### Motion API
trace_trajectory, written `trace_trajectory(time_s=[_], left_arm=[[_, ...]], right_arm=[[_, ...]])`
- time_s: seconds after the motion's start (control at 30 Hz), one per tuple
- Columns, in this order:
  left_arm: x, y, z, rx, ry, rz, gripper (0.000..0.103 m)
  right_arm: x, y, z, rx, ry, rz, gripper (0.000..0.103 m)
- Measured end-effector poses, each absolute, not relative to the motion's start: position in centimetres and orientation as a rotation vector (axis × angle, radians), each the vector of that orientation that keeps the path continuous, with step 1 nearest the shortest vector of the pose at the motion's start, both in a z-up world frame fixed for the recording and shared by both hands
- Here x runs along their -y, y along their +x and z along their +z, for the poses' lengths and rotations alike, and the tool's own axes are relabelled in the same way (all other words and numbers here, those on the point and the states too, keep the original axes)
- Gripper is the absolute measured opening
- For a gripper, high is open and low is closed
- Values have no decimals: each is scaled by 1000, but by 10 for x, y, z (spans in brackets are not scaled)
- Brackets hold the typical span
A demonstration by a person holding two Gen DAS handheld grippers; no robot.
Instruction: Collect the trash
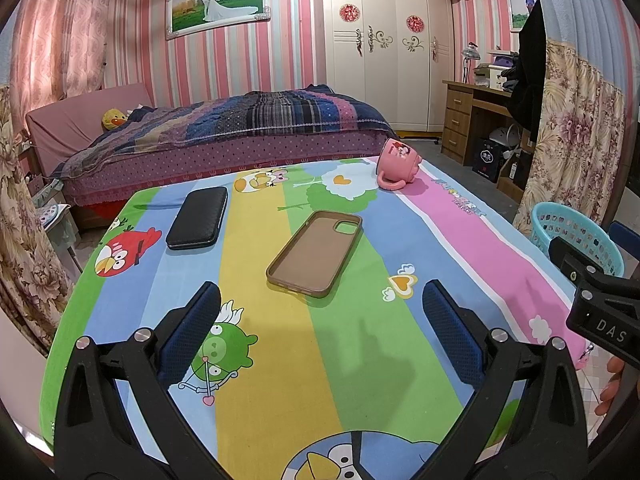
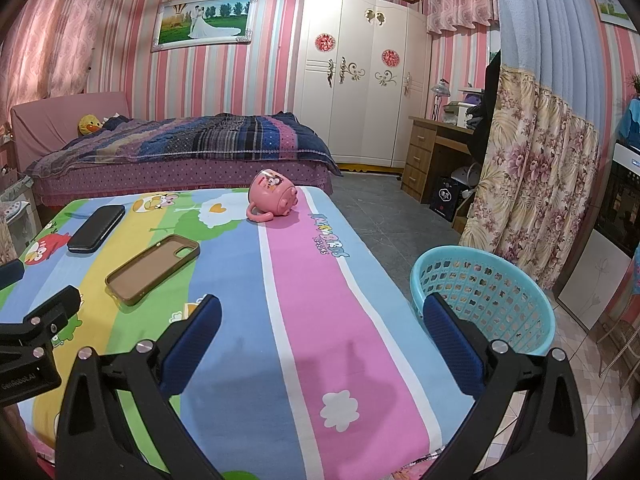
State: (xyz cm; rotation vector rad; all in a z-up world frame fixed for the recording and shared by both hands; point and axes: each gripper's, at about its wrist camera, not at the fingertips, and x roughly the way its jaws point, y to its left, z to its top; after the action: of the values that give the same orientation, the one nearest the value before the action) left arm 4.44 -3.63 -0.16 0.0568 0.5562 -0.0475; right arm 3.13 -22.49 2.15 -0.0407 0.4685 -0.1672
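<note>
We hold two grippers above a table draped in a bright cartoon-bird cloth [image 1: 260,380]. From the left, a black wallet-like case [image 1: 197,217] lies flat, then a brown phone case [image 1: 316,253] lying inner side up, then a pink mug [image 1: 398,165] tipped on its side near the far edge. Our left gripper [image 1: 320,312] hangs over the cloth, jaws spread and empty; our right gripper [image 2: 322,316] is likewise spread, grasping nothing. Just off the table's right side stands a turquoise plastic basket [image 2: 492,280]; its contents we cannot make out. Behind are a bed [image 1: 224,132], a white wardrobe [image 1: 384,48] and pink-striped walls.
</note>
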Motion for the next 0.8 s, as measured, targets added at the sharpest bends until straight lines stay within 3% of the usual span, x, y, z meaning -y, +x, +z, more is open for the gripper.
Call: trace_trajectory(time_s=[0.8], left_arm=[[36, 45, 1, -553, 58, -47, 98]], right_arm=[[225, 32, 22, -470, -41, -167, 99]])
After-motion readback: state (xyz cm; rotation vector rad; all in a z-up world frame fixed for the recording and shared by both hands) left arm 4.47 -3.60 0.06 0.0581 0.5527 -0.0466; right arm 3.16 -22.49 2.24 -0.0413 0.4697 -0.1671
